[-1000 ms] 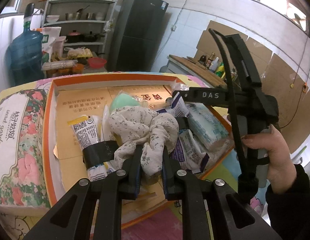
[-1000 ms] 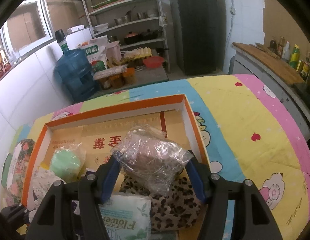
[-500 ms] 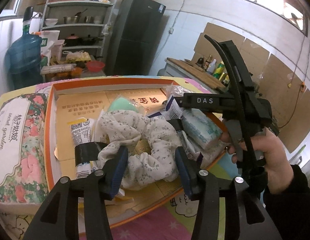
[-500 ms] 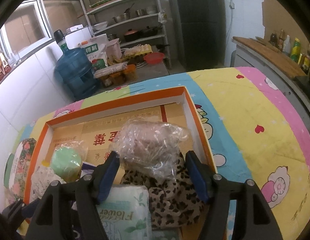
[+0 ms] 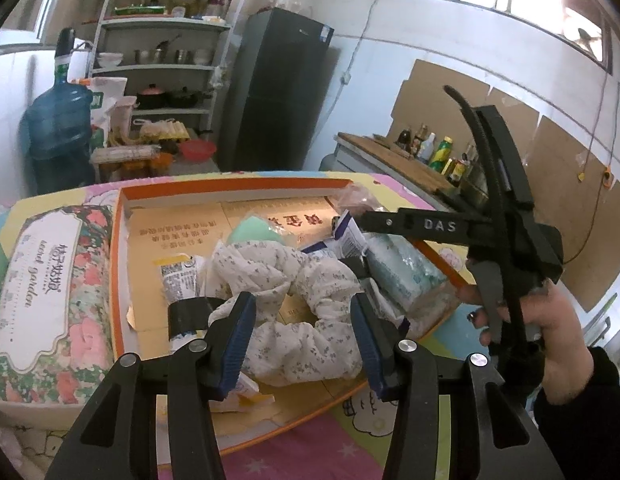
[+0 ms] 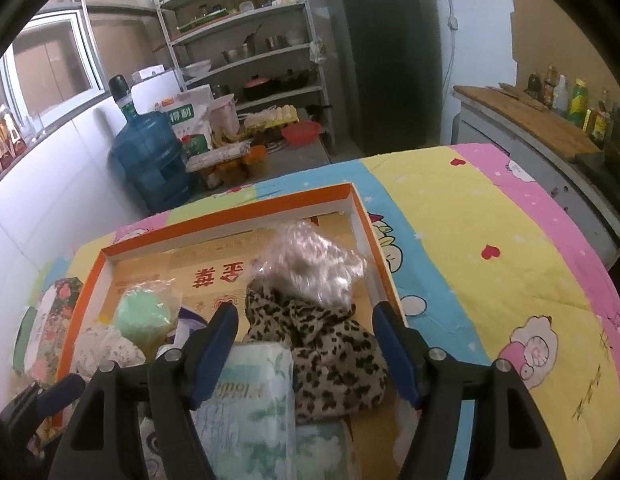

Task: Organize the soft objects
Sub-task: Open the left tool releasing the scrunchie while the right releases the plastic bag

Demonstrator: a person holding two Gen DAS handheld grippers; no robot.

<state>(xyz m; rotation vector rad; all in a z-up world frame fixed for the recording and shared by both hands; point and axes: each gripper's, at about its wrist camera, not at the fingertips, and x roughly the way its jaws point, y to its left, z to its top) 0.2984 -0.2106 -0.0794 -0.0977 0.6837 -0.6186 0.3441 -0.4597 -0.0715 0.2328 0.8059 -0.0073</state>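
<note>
I have both tools over the orange-rimmed cardboard tray (image 5: 122, 264), and I judge this as the moment just after two drops: the left gripper (image 5: 302, 340) has just been opening, its jaws now standing apart on either side of the floral scrunchie (image 5: 294, 316), which lies slack near the tray's near edge, pads not pressing it. My right gripper (image 6: 306, 352) has its jaws spread wide too, with the clear-wrapped bundle (image 6: 310, 268) resting free against the tray's right wall on the leopard-print scrunchie (image 6: 329, 352). Next I should lift both clear and pick another soft item.
</note>
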